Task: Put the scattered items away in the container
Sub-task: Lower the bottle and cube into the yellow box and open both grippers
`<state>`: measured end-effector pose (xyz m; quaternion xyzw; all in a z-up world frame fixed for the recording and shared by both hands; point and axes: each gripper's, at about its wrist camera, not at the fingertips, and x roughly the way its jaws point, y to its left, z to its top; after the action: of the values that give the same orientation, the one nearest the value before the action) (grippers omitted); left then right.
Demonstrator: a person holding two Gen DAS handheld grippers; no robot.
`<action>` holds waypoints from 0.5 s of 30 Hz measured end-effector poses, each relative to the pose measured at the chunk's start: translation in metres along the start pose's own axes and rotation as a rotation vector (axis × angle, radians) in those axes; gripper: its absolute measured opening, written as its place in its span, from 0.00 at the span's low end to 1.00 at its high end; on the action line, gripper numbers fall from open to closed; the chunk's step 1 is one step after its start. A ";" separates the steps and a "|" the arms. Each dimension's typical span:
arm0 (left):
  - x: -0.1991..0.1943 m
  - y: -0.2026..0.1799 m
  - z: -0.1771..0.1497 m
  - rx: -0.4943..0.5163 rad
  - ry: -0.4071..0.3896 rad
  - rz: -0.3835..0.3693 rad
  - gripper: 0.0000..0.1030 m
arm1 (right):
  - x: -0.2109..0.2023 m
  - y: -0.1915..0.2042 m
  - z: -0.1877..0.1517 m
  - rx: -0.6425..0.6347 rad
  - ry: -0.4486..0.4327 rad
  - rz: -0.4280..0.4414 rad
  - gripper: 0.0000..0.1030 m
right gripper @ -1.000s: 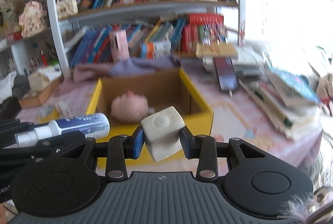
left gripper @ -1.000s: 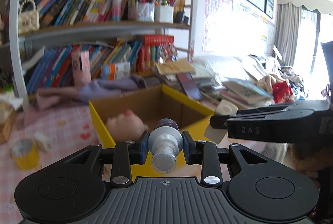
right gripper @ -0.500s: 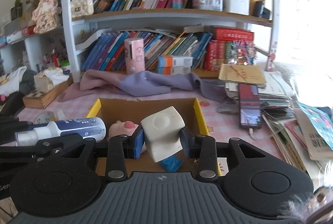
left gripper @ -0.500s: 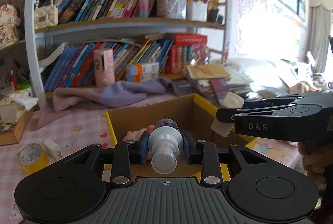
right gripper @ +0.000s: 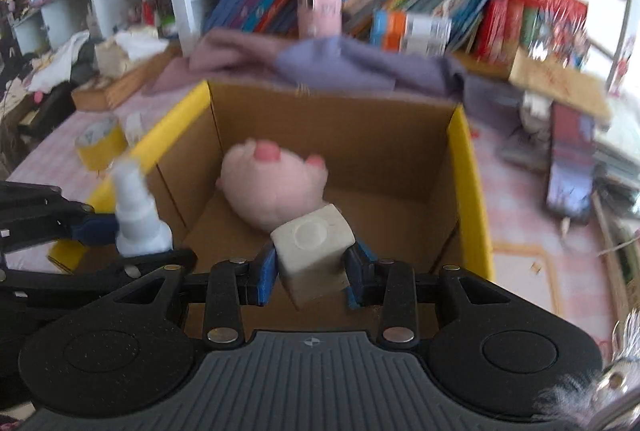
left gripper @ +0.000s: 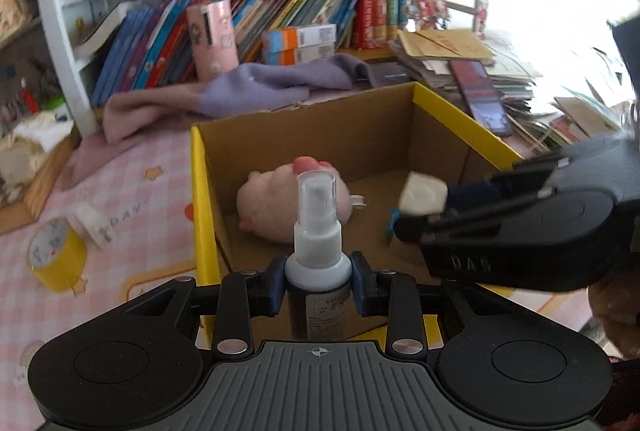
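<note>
My left gripper (left gripper: pixel 319 281) is shut on a white-capped spray bottle (left gripper: pixel 318 231), held over the near left part of the yellow-rimmed cardboard box (left gripper: pixel 200 191). My right gripper (right gripper: pixel 313 271) is shut on a white cube-shaped block (right gripper: pixel 312 251), hanging over the box's (right gripper: pixel 468 167) inside. A pink plush toy (right gripper: pixel 272 187) lies on the box floor just beyond both. In the left wrist view the right gripper (left gripper: pixel 416 209) comes in from the right with the block (left gripper: pixel 423 195). In the right wrist view the bottle (right gripper: pixel 138 215) shows at the left.
A yellow tape roll (left gripper: pixel 58 257) and a small white item (left gripper: pixel 90 223) lie on the pink checked cloth left of the box. A purple cloth (left gripper: pixel 240 95), bookshelves and a pink carton (left gripper: pixel 212 39) stand behind. A phone (left gripper: pixel 482 103) on stacked papers lies to the right.
Both grippers moved forward and tipped downward over the box, still holding the bottle and the block. The box interior and plush toy now fill more of both views.
</note>
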<state>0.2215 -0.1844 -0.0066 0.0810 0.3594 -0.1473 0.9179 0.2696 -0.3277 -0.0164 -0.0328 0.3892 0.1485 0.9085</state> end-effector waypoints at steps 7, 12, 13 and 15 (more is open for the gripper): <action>0.007 -0.002 0.001 -0.035 0.009 0.013 0.30 | 0.016 -0.013 -0.002 0.020 0.065 0.031 0.33; 0.006 -0.005 0.001 -0.046 0.011 0.026 0.32 | 0.017 -0.015 -0.003 0.012 0.066 0.047 0.35; 0.006 -0.005 0.000 -0.050 0.011 0.031 0.34 | 0.017 -0.015 -0.003 0.012 0.066 0.049 0.35; 0.003 -0.006 -0.001 -0.054 0.004 0.055 0.43 | 0.015 -0.015 -0.004 0.013 0.061 0.060 0.41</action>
<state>0.2214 -0.1906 -0.0096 0.0662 0.3629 -0.1121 0.9227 0.2812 -0.3385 -0.0308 -0.0196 0.4184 0.1718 0.8916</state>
